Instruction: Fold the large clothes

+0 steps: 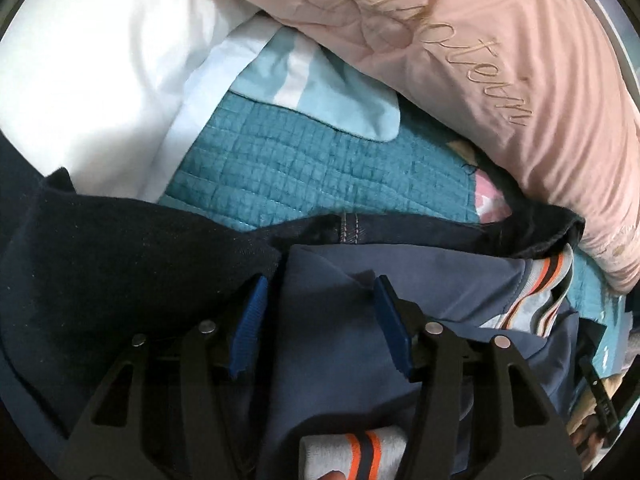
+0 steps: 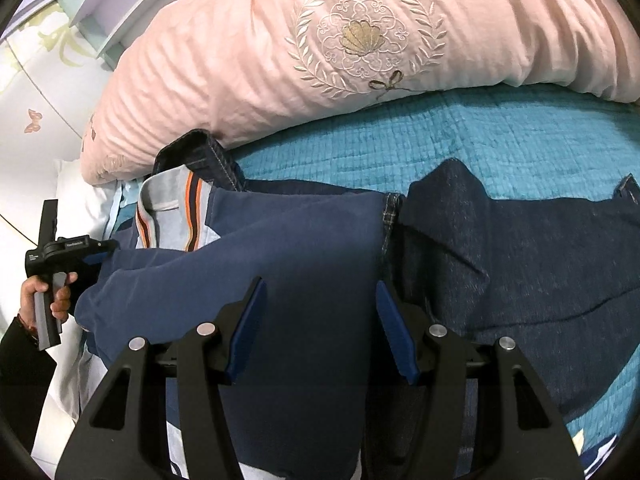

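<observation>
In my right wrist view, at the far left edge, a hand [image 2: 48, 296] grips the handle of my left gripper [image 2: 98, 256], which sits at the edge of the blue jacket [image 2: 280, 248]. I cannot tell from here how its jaws stand. The jacket lies crumpled across the middle of the frame on a teal quilted bed cover [image 2: 500, 140], with a grey ribbed hem striped orange and navy [image 2: 176, 216] at centre left. To its right lies dark navy denim [image 2: 520, 260]. A pink embroidered pillow [image 2: 320, 60] fills the top.

My right gripper [image 2: 320, 328] hovers over the jacket, jaws wide with nothing between them.

In the left wrist view, my left gripper [image 1: 320, 320] also has wide jaws, with jacket fabric bunched between them.
</observation>
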The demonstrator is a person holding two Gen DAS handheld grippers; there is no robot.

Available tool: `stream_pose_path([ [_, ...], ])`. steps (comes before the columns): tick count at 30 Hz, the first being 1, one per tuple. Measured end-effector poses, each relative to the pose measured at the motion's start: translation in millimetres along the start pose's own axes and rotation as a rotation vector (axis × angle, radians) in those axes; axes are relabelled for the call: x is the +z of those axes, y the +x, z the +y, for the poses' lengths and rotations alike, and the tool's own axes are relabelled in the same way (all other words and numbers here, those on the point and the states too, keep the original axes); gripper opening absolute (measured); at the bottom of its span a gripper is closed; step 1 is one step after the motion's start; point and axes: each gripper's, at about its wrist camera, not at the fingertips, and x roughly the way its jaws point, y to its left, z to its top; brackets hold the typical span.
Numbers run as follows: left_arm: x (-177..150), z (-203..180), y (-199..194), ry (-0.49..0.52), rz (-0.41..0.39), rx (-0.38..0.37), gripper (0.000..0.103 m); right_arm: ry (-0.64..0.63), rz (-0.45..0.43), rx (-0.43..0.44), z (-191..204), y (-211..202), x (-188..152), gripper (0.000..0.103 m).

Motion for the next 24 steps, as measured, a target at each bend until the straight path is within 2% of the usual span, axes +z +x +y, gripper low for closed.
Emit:
stream_pose_path([
  [1, 0, 0, 0, -0.005, -0.003, -0.011, 0.050, 0.004, 0.001, 0.003, -1, 1, 1, 0.054],
  [2, -1, -1, 1, -0.007, 0.007, -0.051, 0.034, 0.010, -0.001, 0.004, -1, 2, 3, 0.054],
  [6, -10, -9, -3, 0.026, -0.035, -0.033, 0.025, 0.057, -0.007, 0.030, -9, 4, 12, 0.054],
  [12, -19, -14, -25, 0.042, -0.072, -0.083, 0.017, 0.086, 0.020, 0.042, -19, 17, 24, 0.054],
  [15, -21, -21, -31, 0.059, -0.079, -0.092, 0.017, 0.109, 0.041, 0.009, -23, 28, 29, 0.054],
  [20, -23, -21, -37, 0.057, -0.079, -0.112, 0.017, 0.220, 0.095, 0.082, -41, 47, 34, 0.054],
  [21, -24, -20, -39, 0.061, -0.081, -0.118, 0.017, 0.233, 0.096, 0.100, -41, 47, 34, 0.052],
  [23, -26, -22, -45, 0.072, -0.085, -0.129, 0.017, 0.218, 0.094, 0.095, -37, 43, 35, 0.024],
  [24, -26, -21, -48, 0.074, -0.089, -0.134, 0.017, 0.205, 0.089, 0.067, -36, 41, 34, 0.018],
])
